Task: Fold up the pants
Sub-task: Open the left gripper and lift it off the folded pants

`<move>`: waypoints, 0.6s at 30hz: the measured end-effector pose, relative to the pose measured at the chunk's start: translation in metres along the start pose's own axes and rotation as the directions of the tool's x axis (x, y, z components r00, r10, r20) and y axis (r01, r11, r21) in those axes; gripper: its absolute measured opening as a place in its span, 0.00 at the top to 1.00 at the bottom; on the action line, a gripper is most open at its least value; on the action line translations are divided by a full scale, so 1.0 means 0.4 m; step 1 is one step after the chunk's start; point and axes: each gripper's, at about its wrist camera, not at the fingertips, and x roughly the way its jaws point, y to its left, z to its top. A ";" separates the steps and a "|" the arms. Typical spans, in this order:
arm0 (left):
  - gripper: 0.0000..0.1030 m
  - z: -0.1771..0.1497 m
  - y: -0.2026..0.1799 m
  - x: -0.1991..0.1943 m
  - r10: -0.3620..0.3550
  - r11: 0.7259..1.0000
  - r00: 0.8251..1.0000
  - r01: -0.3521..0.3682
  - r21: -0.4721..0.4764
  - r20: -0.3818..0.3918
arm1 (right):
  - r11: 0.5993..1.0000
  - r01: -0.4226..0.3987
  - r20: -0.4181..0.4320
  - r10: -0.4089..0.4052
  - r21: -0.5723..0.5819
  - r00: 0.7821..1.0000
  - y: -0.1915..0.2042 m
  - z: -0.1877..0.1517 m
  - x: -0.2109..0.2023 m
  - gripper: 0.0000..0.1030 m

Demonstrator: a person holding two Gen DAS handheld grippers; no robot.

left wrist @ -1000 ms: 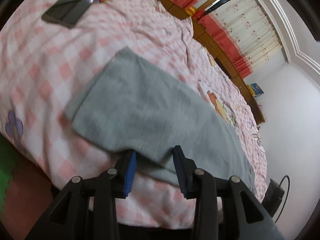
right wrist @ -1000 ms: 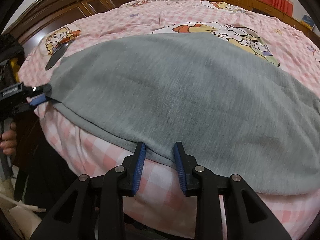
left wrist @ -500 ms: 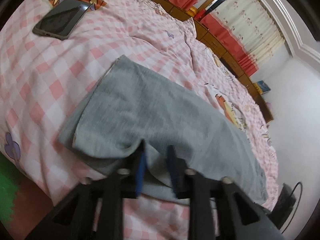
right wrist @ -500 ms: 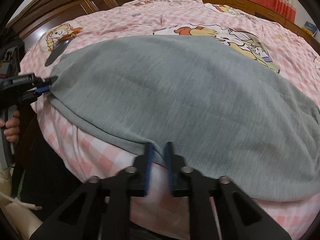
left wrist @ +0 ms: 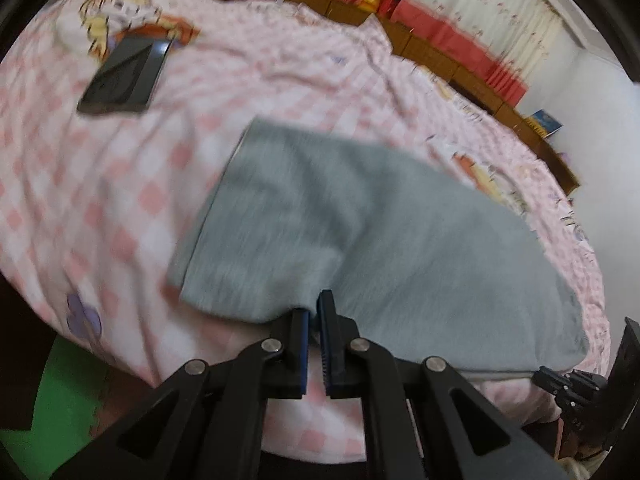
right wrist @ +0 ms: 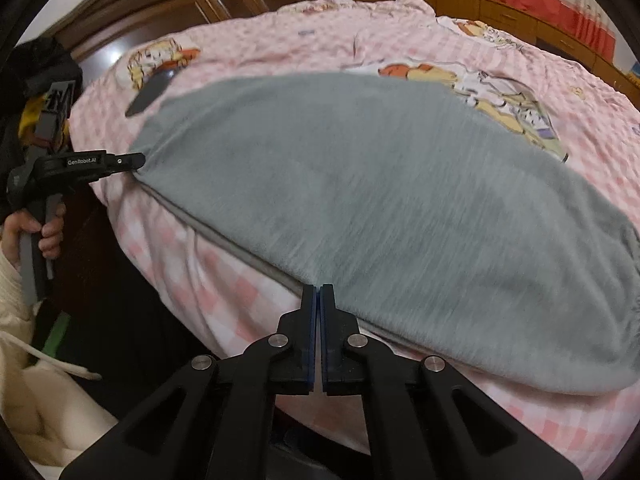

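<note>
On the near edge of the bed, covered in a pink-and-white checked quilt with cartoon prints, grey pants lay spread flat, lengthwise along that edge. In the left wrist view, the left gripper was clamped on the near hem of the pants close to one end of the garment, its blue-padded jaws drawn together with a fold of grey cloth pinched between them; the picture was blurred, so how much cloth lay in the grip was hard to judge. In the right wrist view, the right gripper was likewise closed on the near edge of the pants, farther along the same hem, its jaws almost touching with only a thin edge of fabric between them. The same view showed the left gripper from the side, at the far left end of the pants, with a hand wrapped around its grey handle and a cream sleeve below. A dark phone lay screen-up on the quilt beyond the pants, well apart from them, beside a cartoon print. Wooden cabinets and red-and-white curtains stood behind the bed. A green mat showed on the floor beneath the bed's edge.
</note>
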 end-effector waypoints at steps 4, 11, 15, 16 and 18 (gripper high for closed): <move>0.90 -0.013 0.013 -0.002 0.005 1.000 1.000 -0.005 -0.013 -0.011 | 1.000 -0.009 -0.026 0.009 -0.014 1.000 -0.003 0.010 -0.008 0.98; 0.80 -0.023 0.033 -0.073 0.011 1.000 1.000 -0.011 0.010 -0.023 | 0.996 -0.071 0.024 0.072 -0.057 0.997 0.043 0.061 -0.073 0.89; 0.65 0.017 0.037 -0.118 0.016 0.999 0.999 -0.017 0.032 0.050 | 0.995 -0.068 0.044 0.072 -0.077 0.996 0.086 0.123 -0.023 0.86; 0.63 0.036 0.032 -0.112 0.027 0.999 0.998 -0.029 0.040 0.055 | 0.995 -0.070 0.044 0.074 -0.077 0.996 0.100 0.146 0.002 0.86; 0.63 0.066 0.023 -0.085 0.013 0.997 0.999 -0.016 0.072 0.038 | 0.995 -0.069 0.048 0.073 -0.071 0.996 0.121 0.181 0.040 0.86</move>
